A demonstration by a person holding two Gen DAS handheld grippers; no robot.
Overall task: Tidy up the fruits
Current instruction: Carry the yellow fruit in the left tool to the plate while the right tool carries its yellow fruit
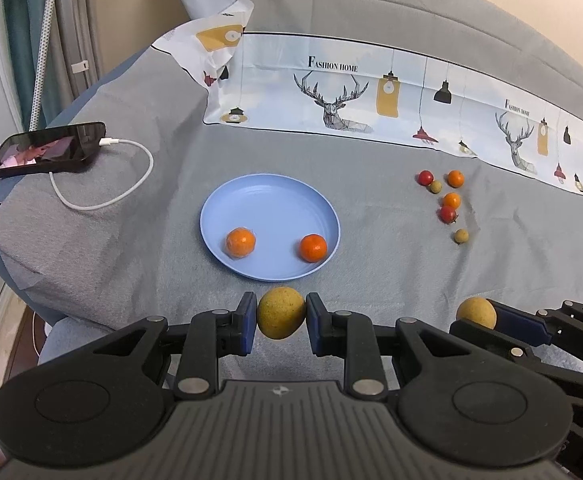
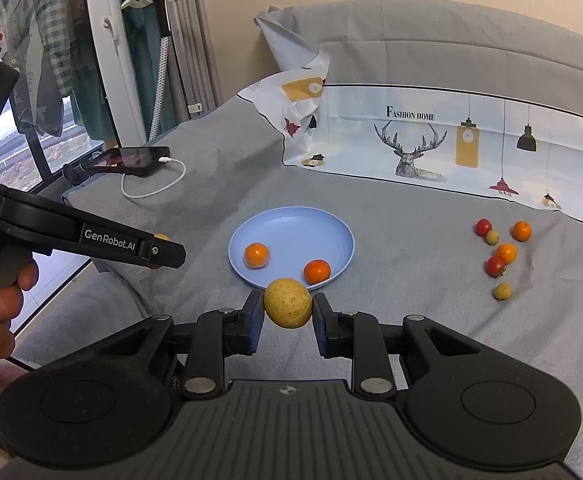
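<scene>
Left wrist: round speckled yellow fruit (image 1: 280,313)

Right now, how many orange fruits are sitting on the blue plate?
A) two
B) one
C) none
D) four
A: the blue plate holds two orange fruits, one near its left edge and one near its right edge; the other small fruits lie on the grey cloth off to the right.
</scene>
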